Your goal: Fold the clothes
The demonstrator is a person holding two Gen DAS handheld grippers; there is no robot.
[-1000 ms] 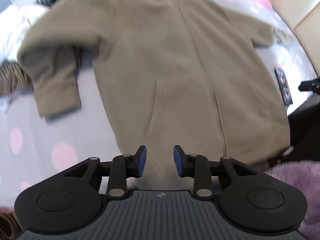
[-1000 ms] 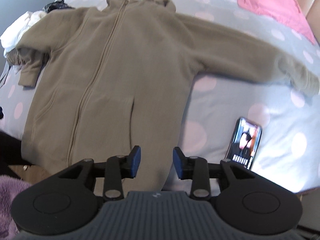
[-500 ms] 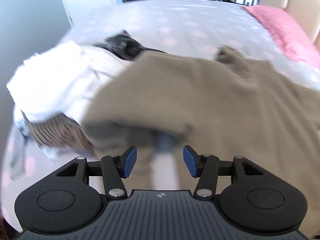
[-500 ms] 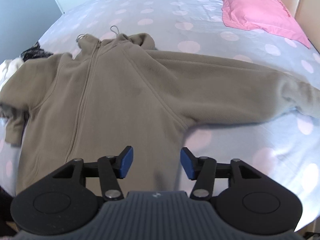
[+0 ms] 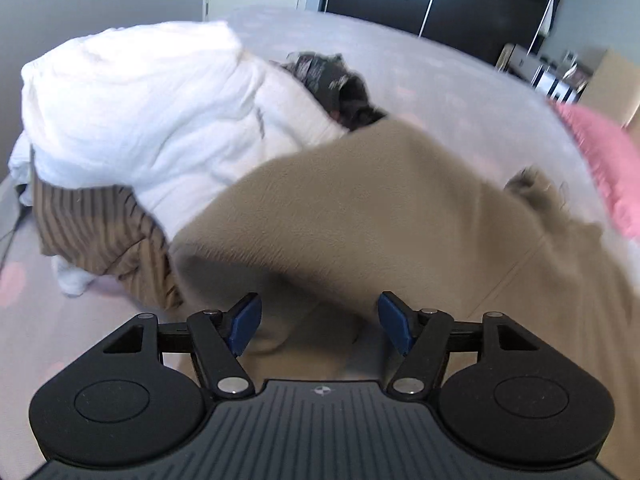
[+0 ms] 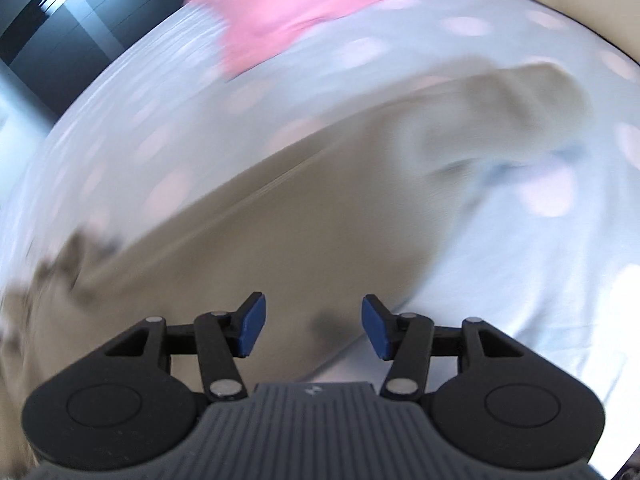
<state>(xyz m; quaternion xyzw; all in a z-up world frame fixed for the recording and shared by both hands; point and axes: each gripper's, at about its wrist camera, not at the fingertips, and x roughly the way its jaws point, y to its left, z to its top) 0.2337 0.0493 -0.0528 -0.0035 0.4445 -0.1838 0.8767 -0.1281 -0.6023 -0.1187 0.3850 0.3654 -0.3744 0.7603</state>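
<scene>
While both views a second ago looked down the whole brown zip jacket [image 5: 380, 216] spread flat on the dotted bed [image 6: 520, 248], you now have each gripper swung out over a sleeve. Your left gripper [image 5: 319, 326] hangs over the left sleeve where it bends down beside the white garment [image 5: 140, 112] and the striped garment [image 5: 100, 232]; its jaws have just been opening and stand fairly wide, with sleeve fabric below them but nothing pinched. Your right gripper [image 6: 313, 326] is above the underarm of the right sleeve [image 6: 500, 108], which runs out toward the pink pillow [image 6: 304, 8]; that view is heavily blurred. Its jaws have also opened over the last second and stand apart, empty. The jacket has not been disturbed: it lies front up with the sleeves not yet folded in. You appear set up to take both sleeves, so the folding proper seems barely begun.
</scene>
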